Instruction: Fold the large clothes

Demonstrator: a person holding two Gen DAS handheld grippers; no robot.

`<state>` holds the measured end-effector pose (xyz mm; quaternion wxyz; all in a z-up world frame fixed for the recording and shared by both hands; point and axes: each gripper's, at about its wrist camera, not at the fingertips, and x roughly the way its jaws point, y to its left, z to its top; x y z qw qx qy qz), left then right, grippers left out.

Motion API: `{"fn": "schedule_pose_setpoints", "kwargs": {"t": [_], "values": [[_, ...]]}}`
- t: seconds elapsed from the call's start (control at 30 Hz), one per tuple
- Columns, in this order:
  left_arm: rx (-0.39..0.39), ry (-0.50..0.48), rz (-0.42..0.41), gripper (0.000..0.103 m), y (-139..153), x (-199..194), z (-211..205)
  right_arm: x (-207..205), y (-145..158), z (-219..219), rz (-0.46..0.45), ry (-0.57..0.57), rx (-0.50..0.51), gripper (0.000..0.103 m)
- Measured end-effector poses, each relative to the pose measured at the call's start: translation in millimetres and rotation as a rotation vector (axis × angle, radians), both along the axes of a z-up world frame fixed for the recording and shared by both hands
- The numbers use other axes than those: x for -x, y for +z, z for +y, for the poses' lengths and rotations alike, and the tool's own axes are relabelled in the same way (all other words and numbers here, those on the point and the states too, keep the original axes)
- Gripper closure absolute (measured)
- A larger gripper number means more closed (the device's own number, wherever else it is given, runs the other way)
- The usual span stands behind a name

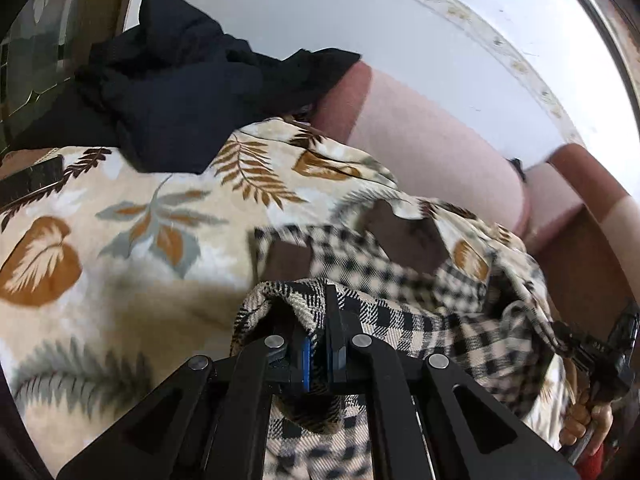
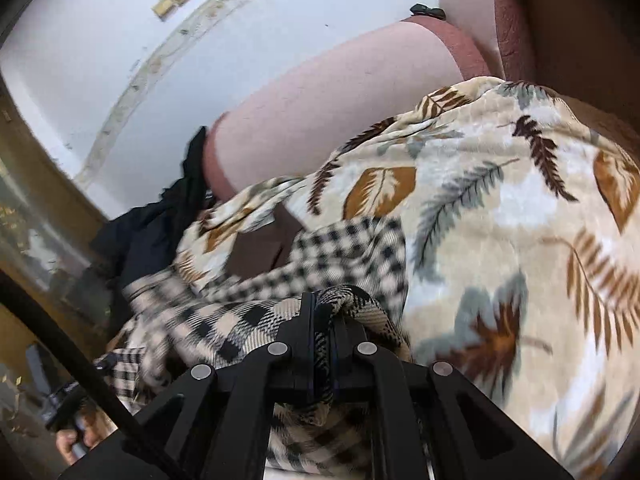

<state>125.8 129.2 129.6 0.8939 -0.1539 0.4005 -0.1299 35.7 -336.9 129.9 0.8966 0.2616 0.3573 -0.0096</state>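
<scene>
A beige-and-black checked garment [image 1: 404, 320] hangs stretched between both grippers above a leaf-patterned blanket [image 1: 120, 216]. My left gripper [image 1: 320, 336] is shut on a bunched edge of the checked garment. My right gripper [image 2: 320, 332] is shut on another bunched edge of the same garment [image 2: 224, 320]. In the left wrist view the right gripper [image 1: 600, 352] shows at the far right with the cloth in it. The garment's far part lies blurred on the blanket [image 2: 500, 216].
A dark navy garment [image 1: 176, 92] is piled on the blanket's far left, also in the right wrist view [image 2: 136, 240]. A pink sofa backrest [image 1: 432, 136] runs behind, below a white wall. A glass-fronted cabinet [image 2: 24, 232] stands at the left.
</scene>
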Motion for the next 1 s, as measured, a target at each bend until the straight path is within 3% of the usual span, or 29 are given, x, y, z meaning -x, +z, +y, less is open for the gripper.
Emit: {"fn": "schedule_pose_setpoints", "kwargs": {"t": [0.1, 0.27, 0.53, 0.6, 0.63, 0.67, 0.77, 0.9, 1.0], "values": [[-0.027, 0.008, 0.014, 0.099, -12.3, -32.7, -5.6, -37.5, -18.9, -5.1, 0.035, -0.027, 0.036, 0.097], [-0.043, -0.003, 0.012, 0.098, -27.9, -64.6, -14.2, -79.3, -51.2, -22.3, 0.092, -0.056, 0.000, 0.096], [0.166, 0.036, 0.091, 0.096, -47.9, -102.8, -1.3, -110.9, -86.6, -48.9, 0.133, -0.077, -0.127, 0.091], [0.238, 0.029, 0.115, 0.090, -52.8, -107.9, 5.3, -114.4, -92.1, -54.4, 0.131, -0.088, -0.171, 0.087], [0.279, 0.024, 0.124, 0.080, -54.6, -109.2, 8.2, -115.4, -93.6, -56.1, 0.128, -0.090, -0.191, 0.083], [0.328, 0.022, 0.132, 0.069, -56.2, -110.2, 11.7, -115.8, -94.2, -57.0, 0.120, -0.091, -0.208, 0.073], [0.441, 0.040, 0.127, 0.054, -55.8, -109.4, 19.3, -113.4, -84.3, -56.3, 0.074, -0.107, -0.185, 0.045], [0.510, 0.058, 0.118, 0.049, -50.0, -106.1, 22.9, -105.8, -61.7, -55.1, 0.014, -0.131, -0.105, 0.041], [0.518, 0.053, 0.102, 0.049, -42.6, -104.1, 23.4, -100.5, -48.0, -50.3, -0.017, -0.135, -0.064, 0.040]]}}
